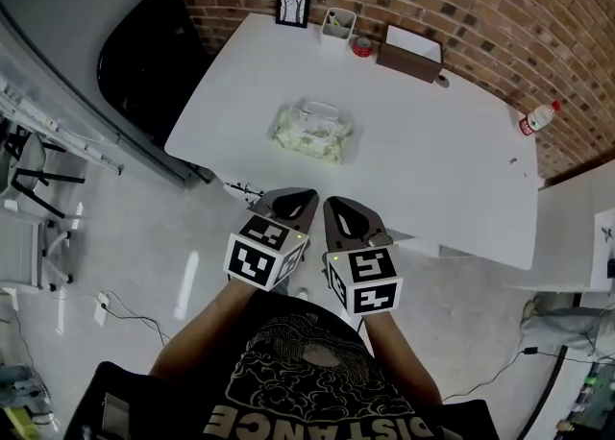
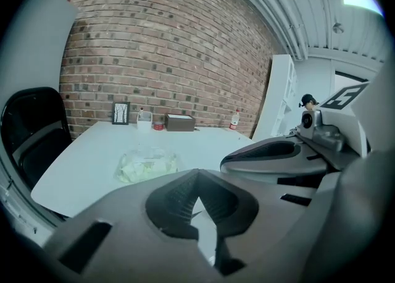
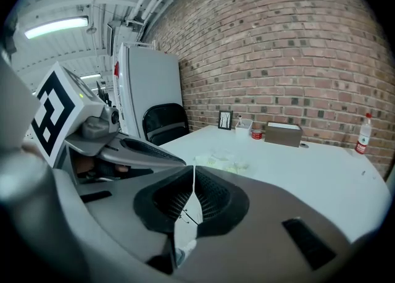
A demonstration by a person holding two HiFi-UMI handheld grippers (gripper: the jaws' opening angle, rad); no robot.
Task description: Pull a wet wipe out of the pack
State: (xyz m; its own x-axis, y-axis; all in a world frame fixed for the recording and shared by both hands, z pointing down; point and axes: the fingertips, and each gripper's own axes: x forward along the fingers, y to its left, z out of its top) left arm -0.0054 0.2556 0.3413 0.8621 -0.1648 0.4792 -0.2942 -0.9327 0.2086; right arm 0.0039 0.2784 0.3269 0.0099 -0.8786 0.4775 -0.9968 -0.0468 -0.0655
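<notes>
The white table (image 1: 452, 179) fills the middle of the head view. The wet wipe pack (image 1: 312, 131) lies flat on it, on the table's near half and toward its left end, well apart from the clutter along the table's far edge.

The pack looks like a soft, pale-green film pouch, so it is probably light, crinkly and easy to dent. It would likely slide or lift off the table if a wipe is tugged while nothing pins it down. One gripper should press the pouch body against the table. The other should pinch at the whitish opening patch (image 1: 320, 111) on the top face, taking only the thin, damp, limp sheet. From this far off I cannot tell whether a wipe already pokes out or a flap covers the slot.

The left gripper (image 1: 288, 206) and the right gripper (image 1: 348, 220) hang side by side short of the table's near edge. They are over the floor, close to the person's body, with their noses angled toward the table. In its own view each gripper has its jaws closed tip to tip, with nothing between them.
</notes>
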